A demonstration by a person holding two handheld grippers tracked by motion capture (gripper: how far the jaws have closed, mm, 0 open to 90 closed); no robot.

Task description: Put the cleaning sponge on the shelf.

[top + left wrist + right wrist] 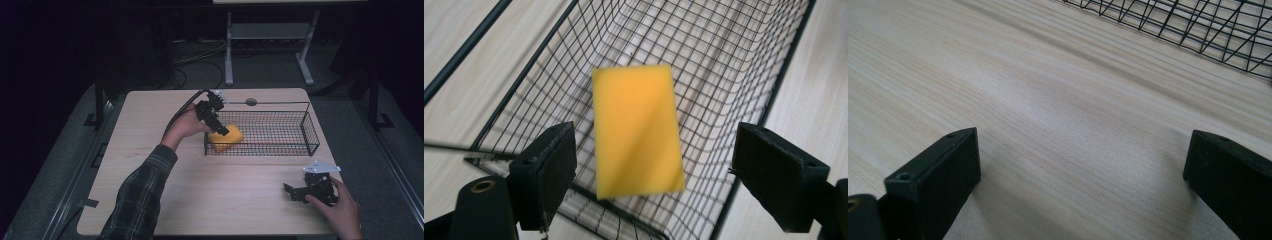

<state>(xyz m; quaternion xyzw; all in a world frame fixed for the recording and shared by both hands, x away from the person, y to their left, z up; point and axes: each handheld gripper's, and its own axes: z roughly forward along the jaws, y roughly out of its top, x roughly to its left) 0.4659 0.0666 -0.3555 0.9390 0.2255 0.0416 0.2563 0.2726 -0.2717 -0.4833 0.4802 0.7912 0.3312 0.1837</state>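
Pale wood bench (200, 190) in a dark room (desk legs at 12 o'clock). Wire basket (300, 131) toward 1 o'clock; yellow sponge (226, 137) at its left end, blurred, beneath the left gripper (218, 122), jaws released. Right gripper (296, 192) at 4 o'clock near the edge, jaws released over bare wood.

High view overhead; claw views close; all share basket (280, 131).

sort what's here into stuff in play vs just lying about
In play: yellow sponge, wire basket, left tongs open above the sponge.

Lying about: right tongs open low over the bare table, grey disc behind the basket.
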